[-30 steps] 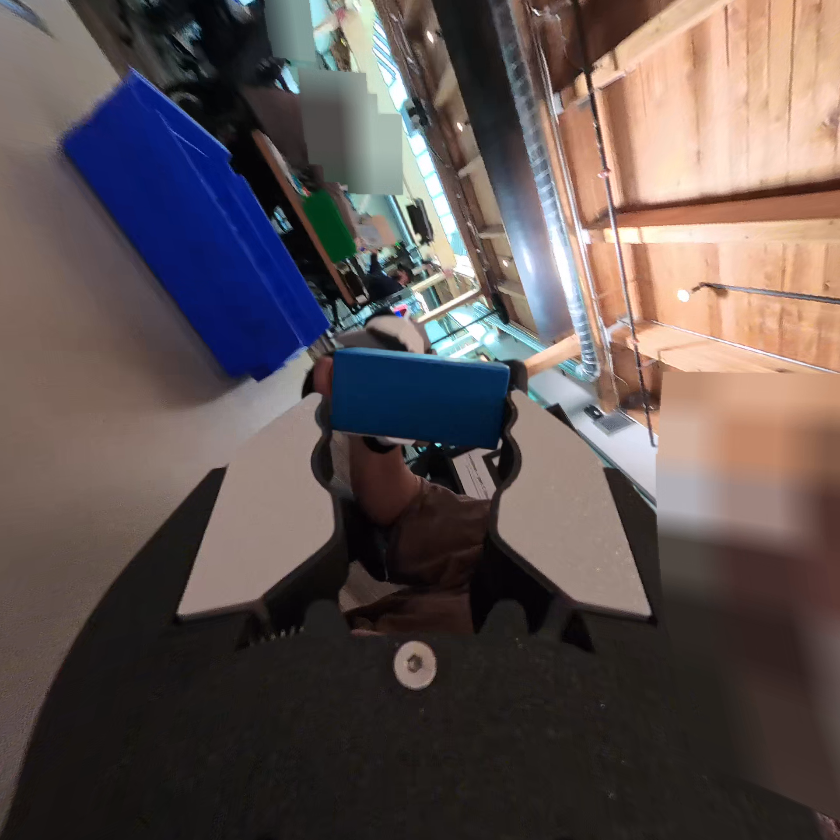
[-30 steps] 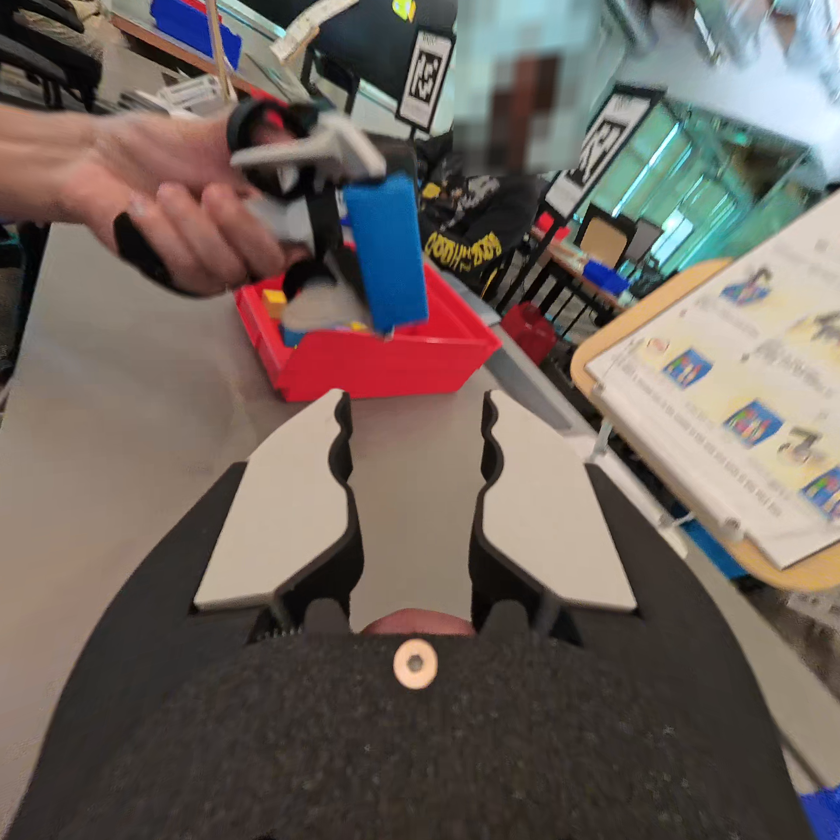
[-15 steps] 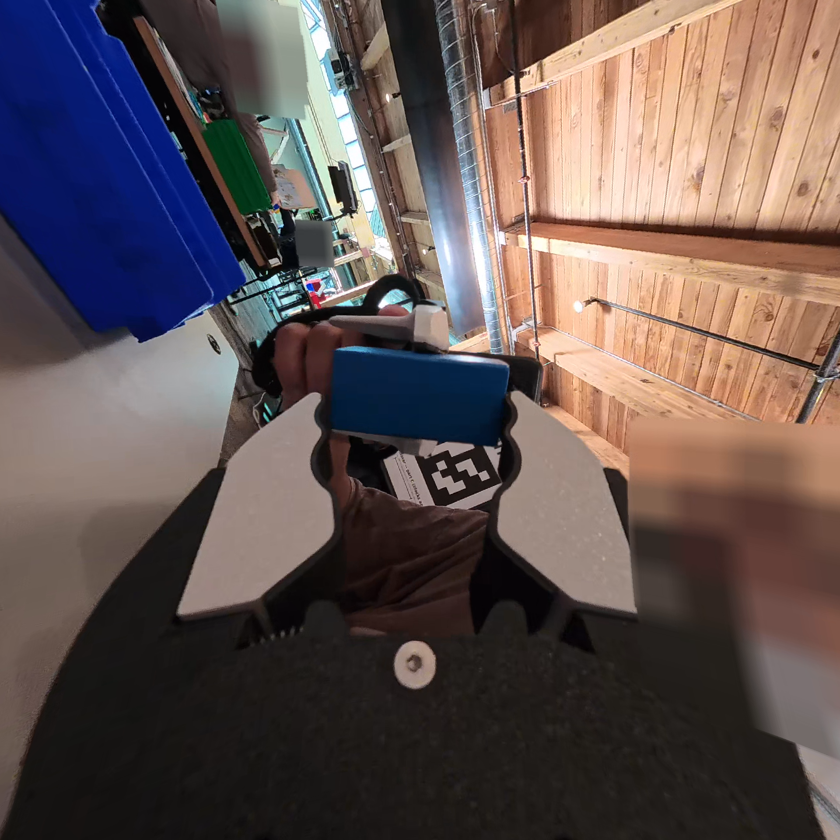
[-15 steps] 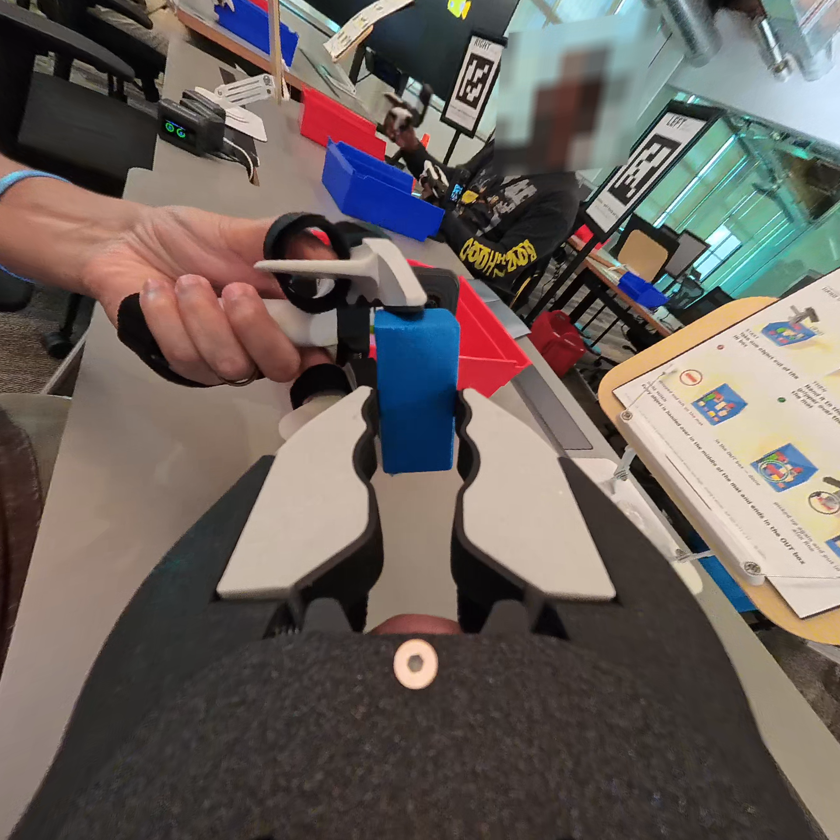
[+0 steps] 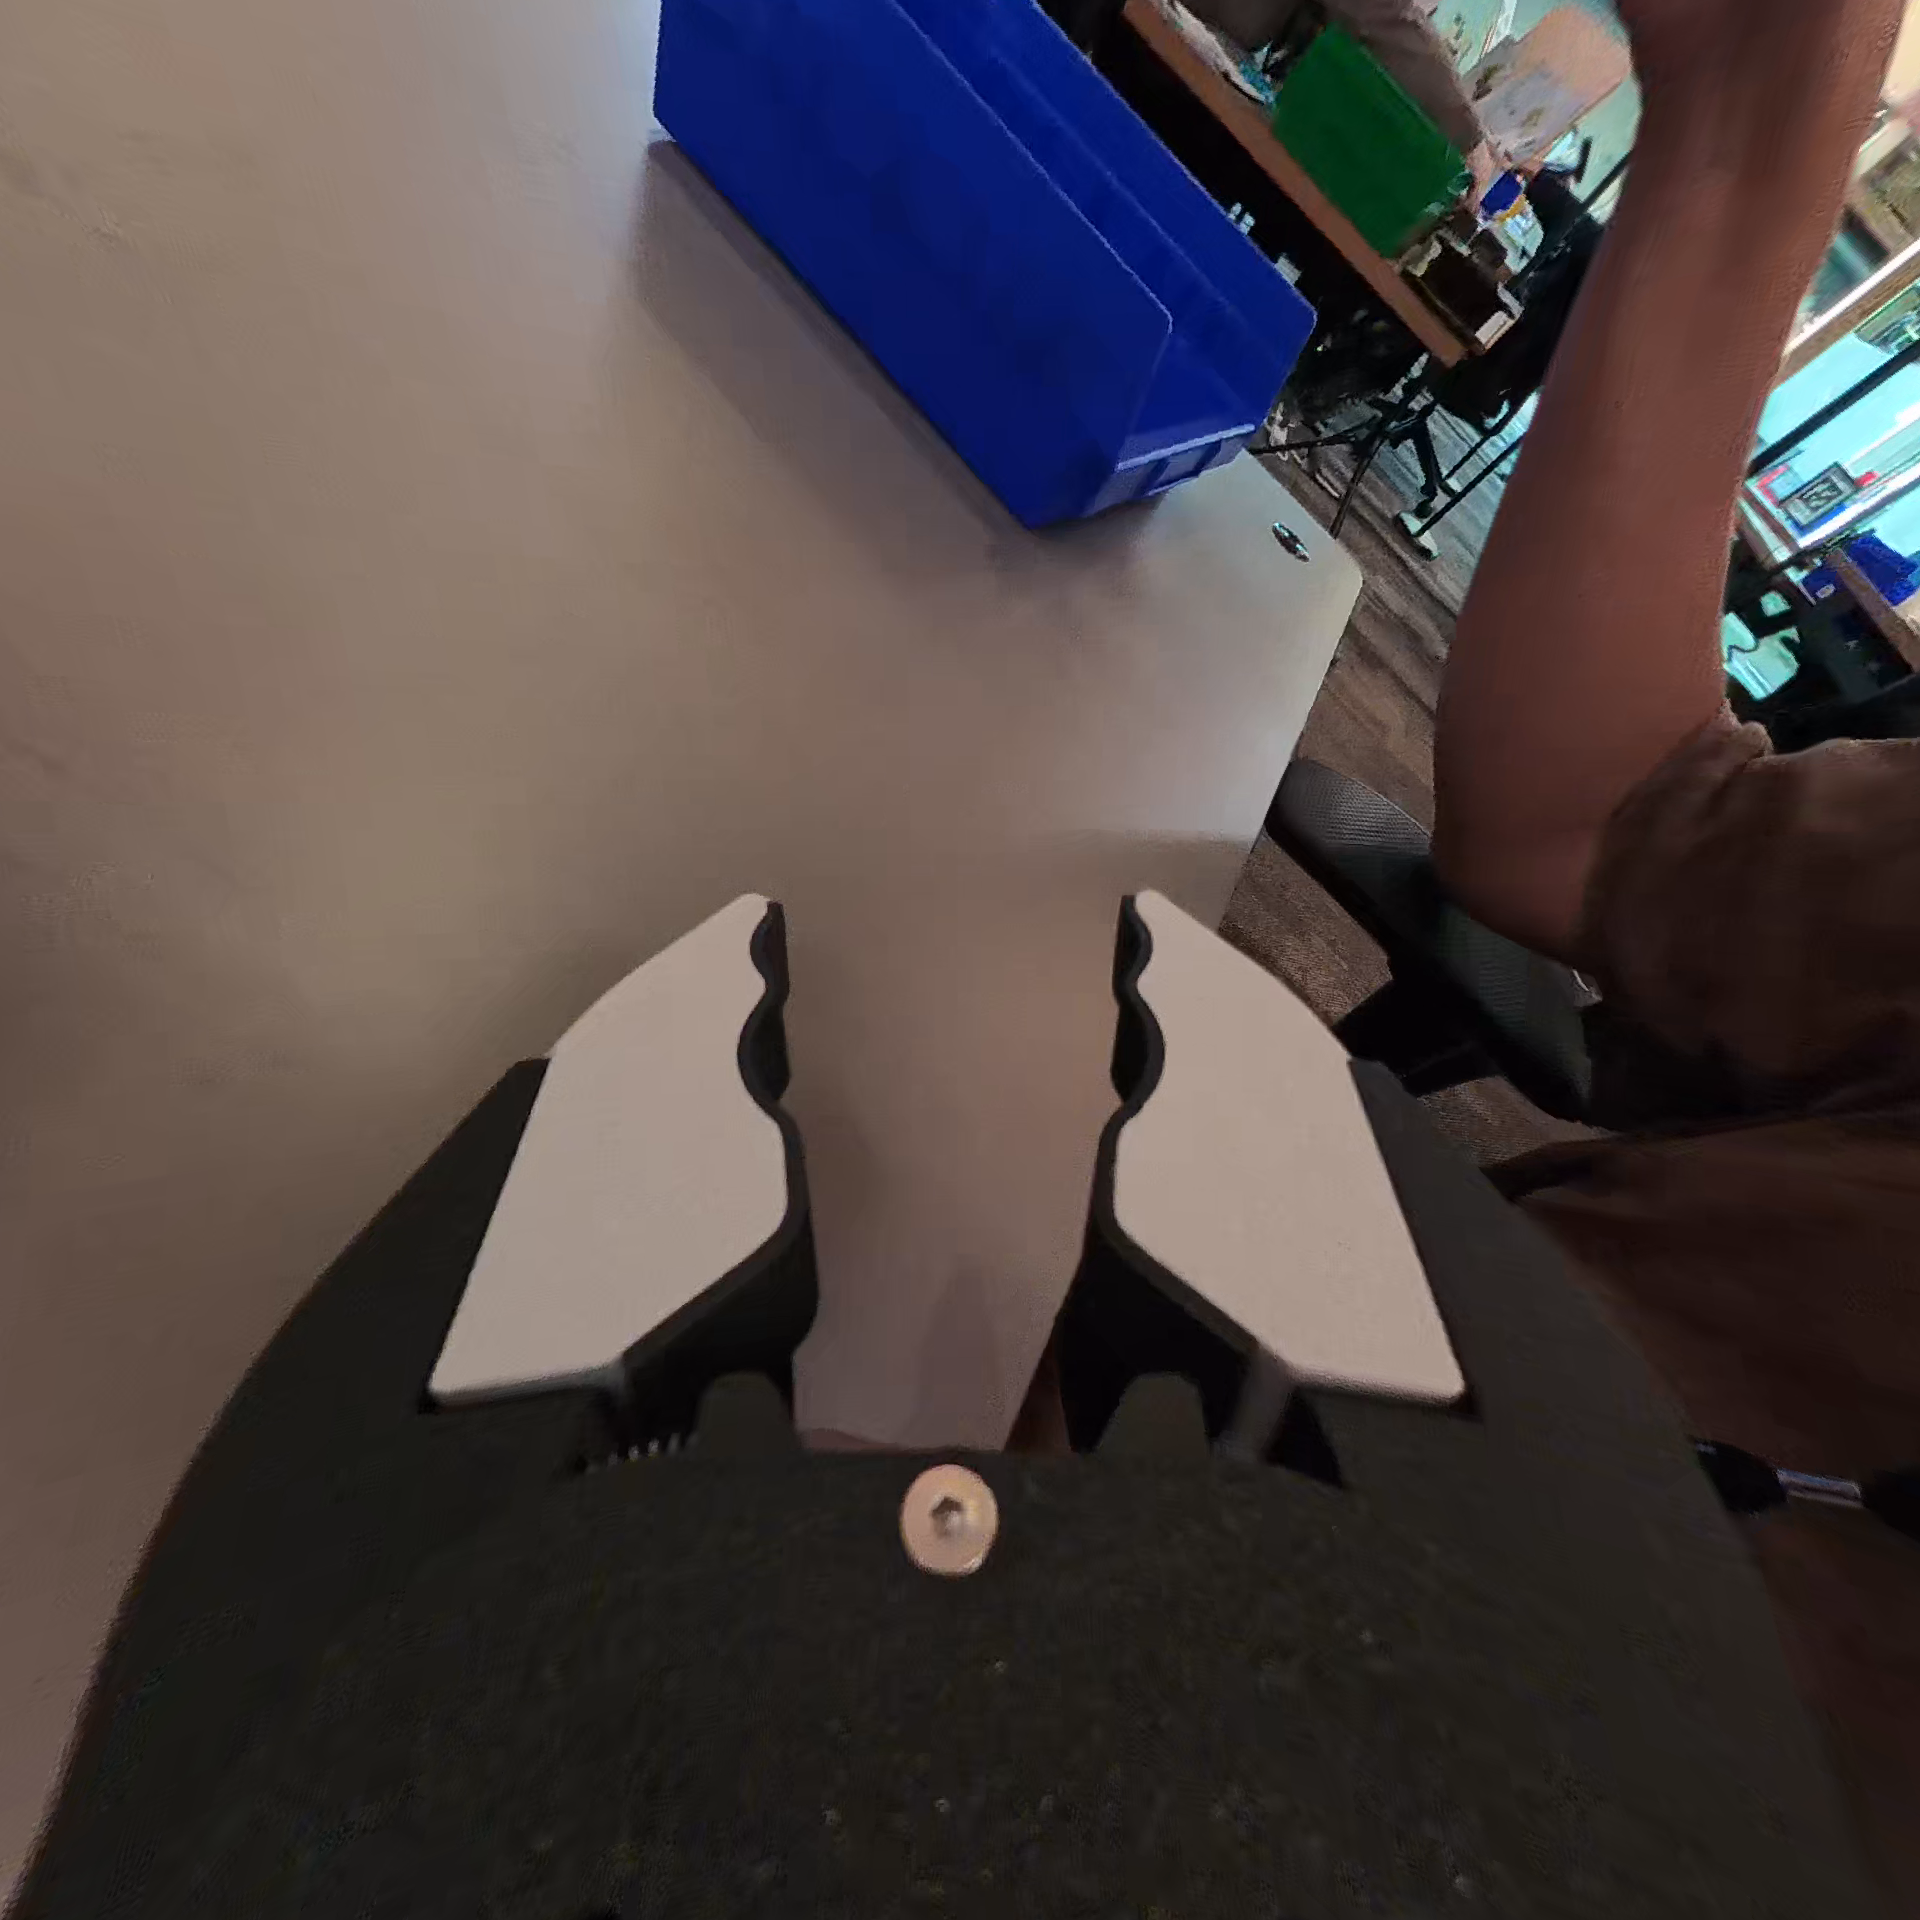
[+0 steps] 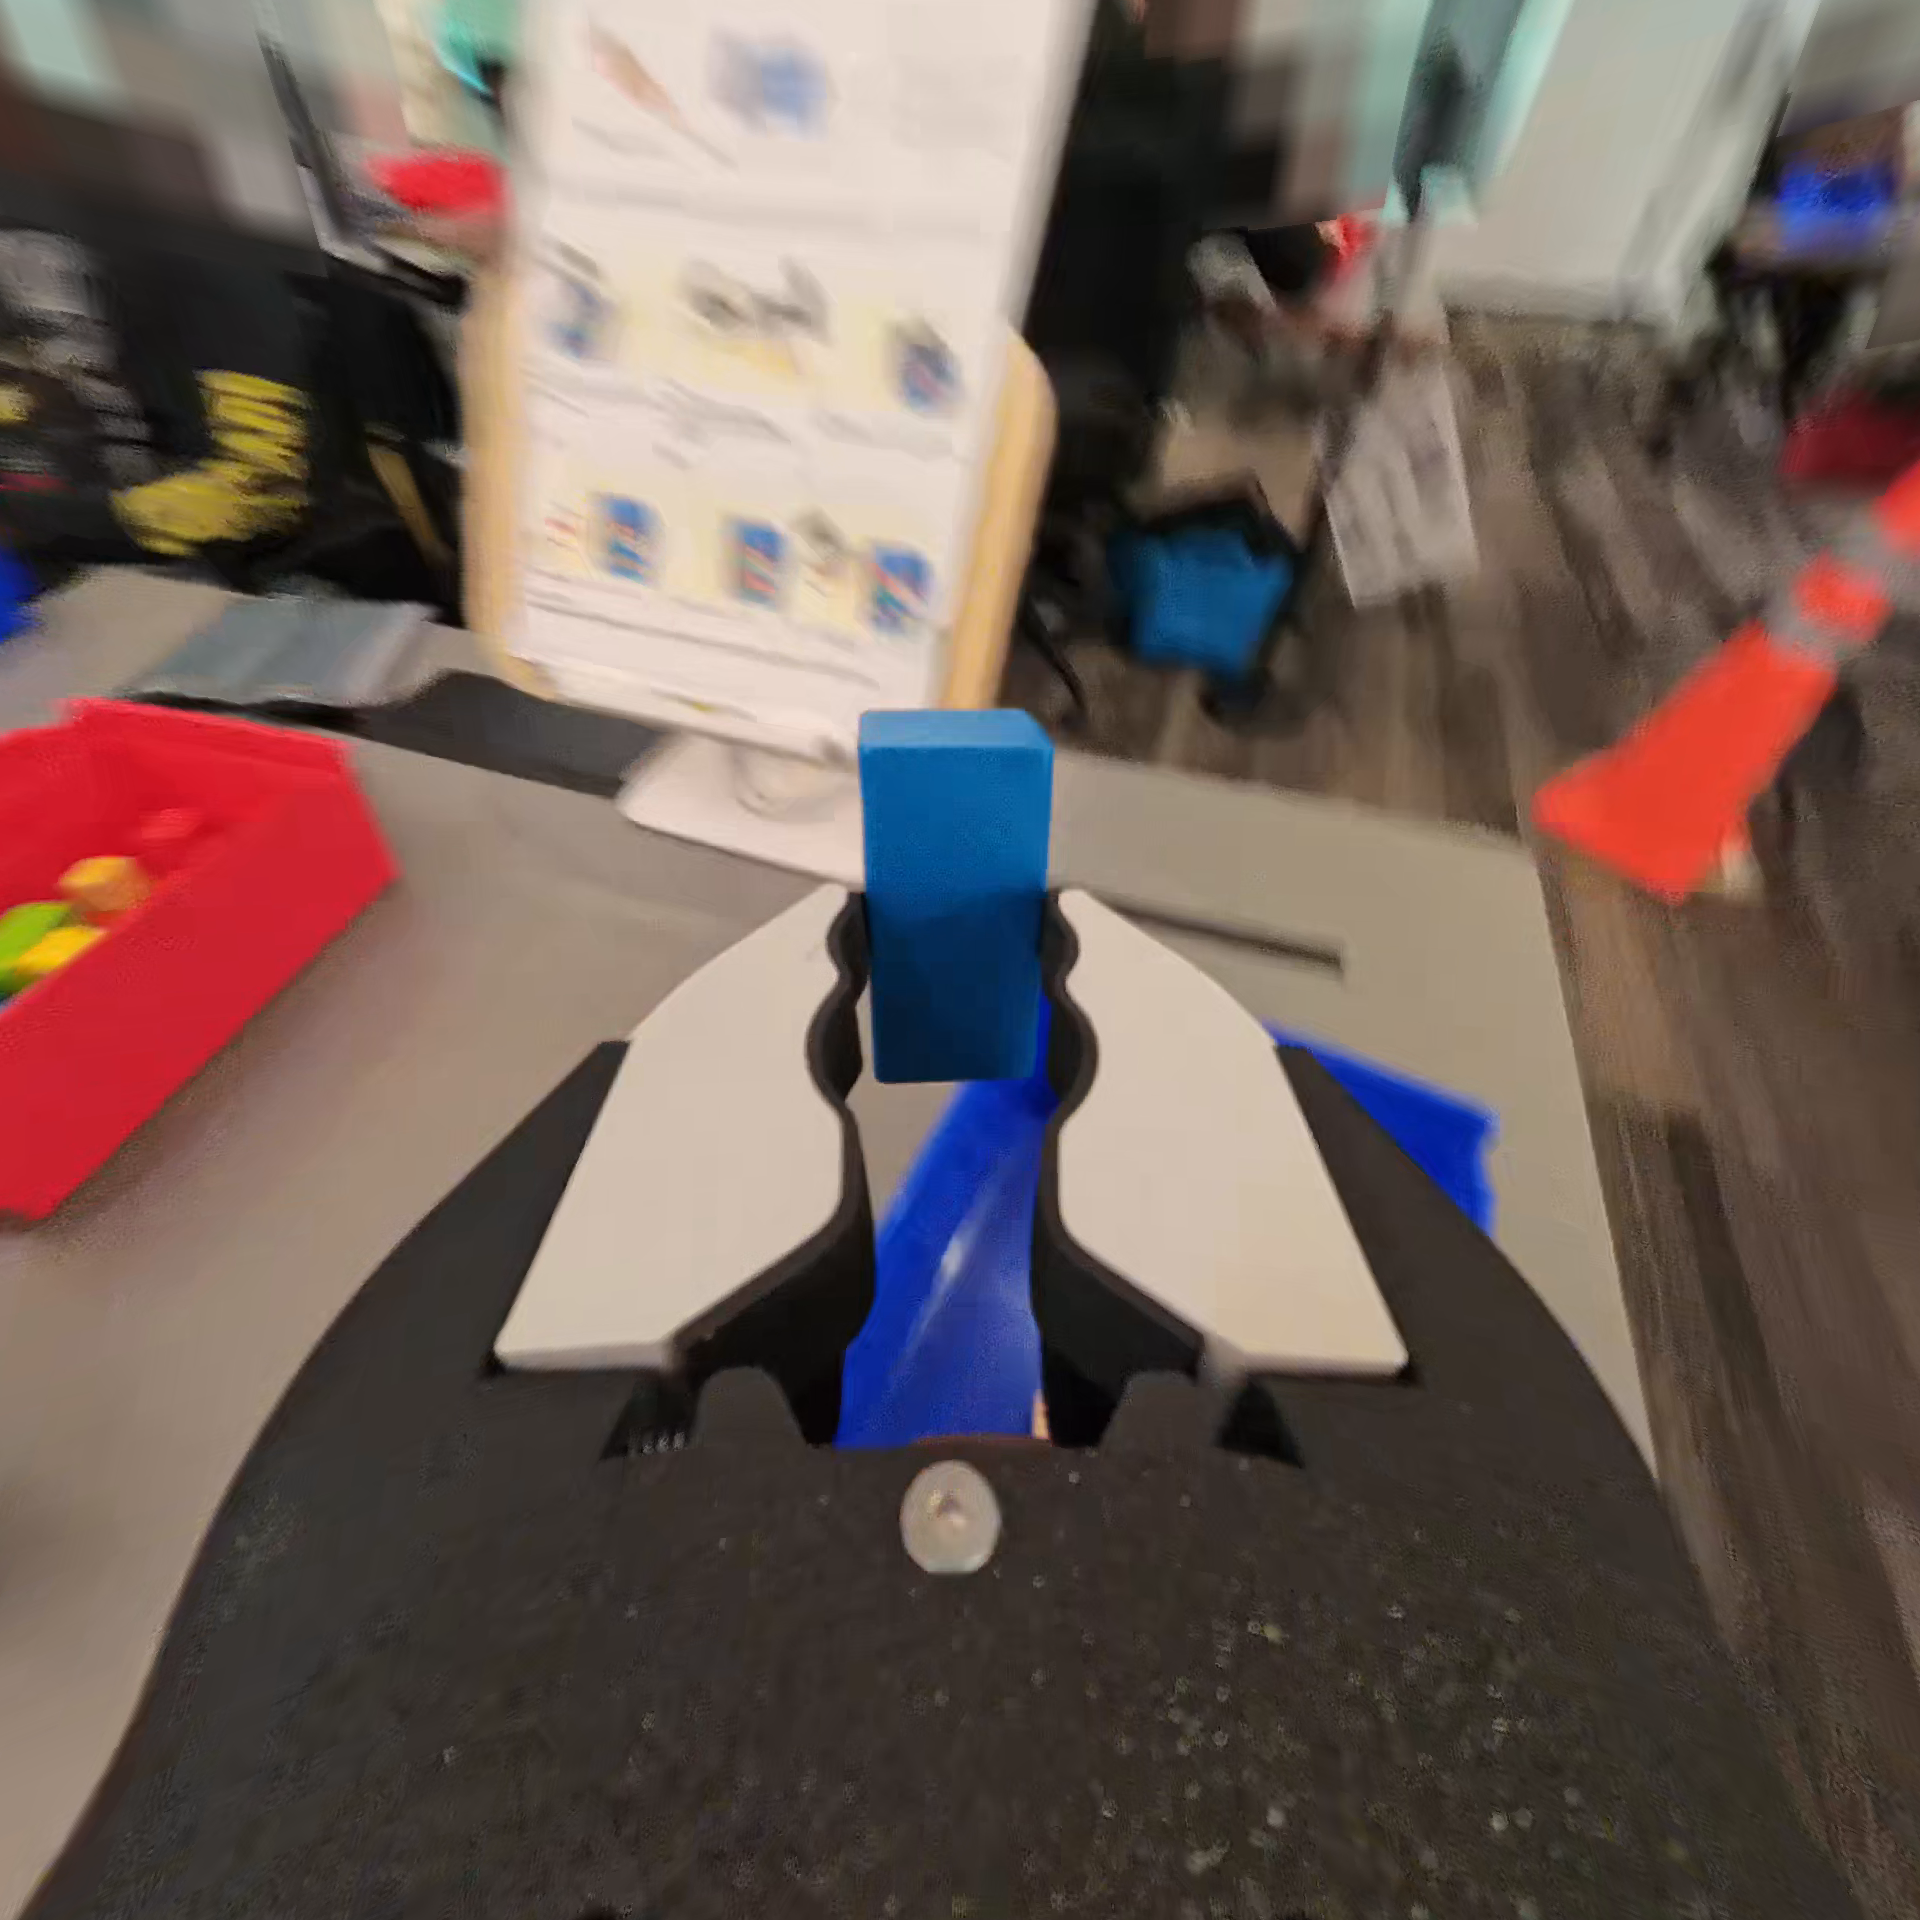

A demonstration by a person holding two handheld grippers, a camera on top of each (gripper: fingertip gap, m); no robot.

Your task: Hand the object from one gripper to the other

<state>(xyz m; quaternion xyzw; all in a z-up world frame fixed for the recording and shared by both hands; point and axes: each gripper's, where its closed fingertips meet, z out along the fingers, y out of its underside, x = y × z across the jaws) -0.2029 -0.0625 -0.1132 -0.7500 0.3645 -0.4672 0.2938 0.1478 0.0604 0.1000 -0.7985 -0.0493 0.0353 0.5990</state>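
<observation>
A blue rectangular block (image 6: 951, 894) stands upright between the tips of my right gripper (image 6: 951, 914), which is shut on it above a blue bin (image 6: 966, 1247). My left gripper (image 5: 948, 914) is open and empty, pointing down at the grey table (image 5: 416, 675). The block does not show in the left wrist view. The right wrist view is blurred by motion.
A blue bin (image 5: 966, 239) stands on the table ahead of the left gripper, near the table's far edge. A person's arm (image 5: 1621, 468) is at the right. A red bin (image 6: 177, 935) with coloured pieces sits at left, and an instruction board (image 6: 748, 364) stands behind.
The left gripper let go of the blue block and swung down toward the table. The right gripper closed on the block and carried it away over the blue bin.
</observation>
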